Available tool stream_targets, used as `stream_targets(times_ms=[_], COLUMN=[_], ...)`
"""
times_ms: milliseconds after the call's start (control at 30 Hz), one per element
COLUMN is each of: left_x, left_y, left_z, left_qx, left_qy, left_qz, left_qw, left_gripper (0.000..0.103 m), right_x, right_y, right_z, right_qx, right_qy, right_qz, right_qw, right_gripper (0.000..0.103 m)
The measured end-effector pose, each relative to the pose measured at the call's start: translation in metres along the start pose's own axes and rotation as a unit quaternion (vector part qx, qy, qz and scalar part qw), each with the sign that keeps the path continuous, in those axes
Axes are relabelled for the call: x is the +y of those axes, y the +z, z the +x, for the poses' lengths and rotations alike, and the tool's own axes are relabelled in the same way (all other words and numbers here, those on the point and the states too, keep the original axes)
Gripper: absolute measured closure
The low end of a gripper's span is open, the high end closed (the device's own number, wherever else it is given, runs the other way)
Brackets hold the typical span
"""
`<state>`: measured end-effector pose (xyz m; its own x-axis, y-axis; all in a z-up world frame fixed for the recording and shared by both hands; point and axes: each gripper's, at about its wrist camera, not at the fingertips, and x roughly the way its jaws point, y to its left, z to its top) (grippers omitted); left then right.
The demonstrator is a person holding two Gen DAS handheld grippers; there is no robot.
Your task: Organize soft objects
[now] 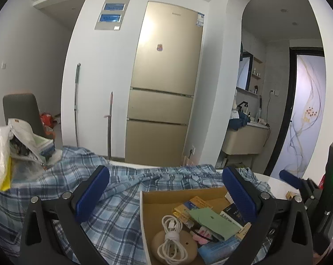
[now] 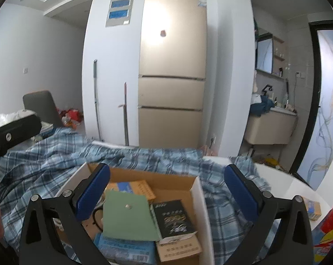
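A blue plaid cloth [image 1: 122, 176] [image 2: 45, 159] lies rumpled across the table. On it stands an open cardboard box [image 1: 177, 195] [image 2: 157, 180] holding a coiled white cable [image 1: 169, 240], a green envelope [image 1: 212, 220] [image 2: 126, 216], a black booklet [image 2: 174, 218] and other small packs. My left gripper [image 1: 166, 195] hangs open above the cloth and the box's left part, with nothing between its blue pads. Over the box, my right gripper [image 2: 166, 193] is also wide open and holds nothing. Its blue pad [image 1: 290, 177] shows at the right edge of the left wrist view.
A pile of bags and papers [image 1: 23, 141] sits at the table's left by a grey chair [image 1: 20, 108]. A gold fridge [image 1: 164, 66] and two long handles stand behind. On the bare white table [image 2: 283, 183] at right are a small yellow box [image 2: 313, 206] and red packaging [image 2: 330, 231].
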<state>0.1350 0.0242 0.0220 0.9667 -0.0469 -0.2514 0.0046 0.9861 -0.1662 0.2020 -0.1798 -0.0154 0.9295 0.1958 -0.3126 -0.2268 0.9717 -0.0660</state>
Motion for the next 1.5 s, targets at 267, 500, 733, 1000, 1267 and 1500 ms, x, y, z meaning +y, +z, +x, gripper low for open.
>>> stream_targets(times_ms=[267,500,733,1000,1267,1500], left_x=[-0.023,-0.029,-0.036,-0.043,-0.040,-0.038], left_y=[0.013,0.006,-0.019,-0.054,-0.054,-0.052], left_z=[-0.047,-0.090,-0.109,-0.096,-0.091,-0.089], left_qx=[-0.033,-0.064,-0.092,-0.080,-0.071,-0.062], left_qy=[0.001,-0.002,-0.003,0.010,0.010,0.013], left_qz=[0.050,0.043,0.051,0.097,0.095,0.092], left_qw=[0.9982,0.9970,0.9944,0.9920,0.9928,0.9937], left_gripper=[0.000,0.000,0.000,0.000,0.000,0.000], right_x=[-0.023,-0.030,-0.037,-0.044,-0.054,-0.048], right_y=[0.035,0.031,0.004,-0.027,-0.032,-0.034], right_z=[-0.046,-0.100,-0.125,-0.108,-0.101,-0.107], right_qx=[-0.052,-0.102,-0.136,-0.103,-0.084,-0.094], right_qy=[0.005,0.003,-0.003,-0.019,-0.014,-0.017], right_qz=[0.040,0.036,0.043,0.056,0.072,0.055], right_qw=[0.998,0.994,0.990,0.993,0.994,0.994], right_gripper=[0.000,0.000,0.000,0.000,0.000,0.000])
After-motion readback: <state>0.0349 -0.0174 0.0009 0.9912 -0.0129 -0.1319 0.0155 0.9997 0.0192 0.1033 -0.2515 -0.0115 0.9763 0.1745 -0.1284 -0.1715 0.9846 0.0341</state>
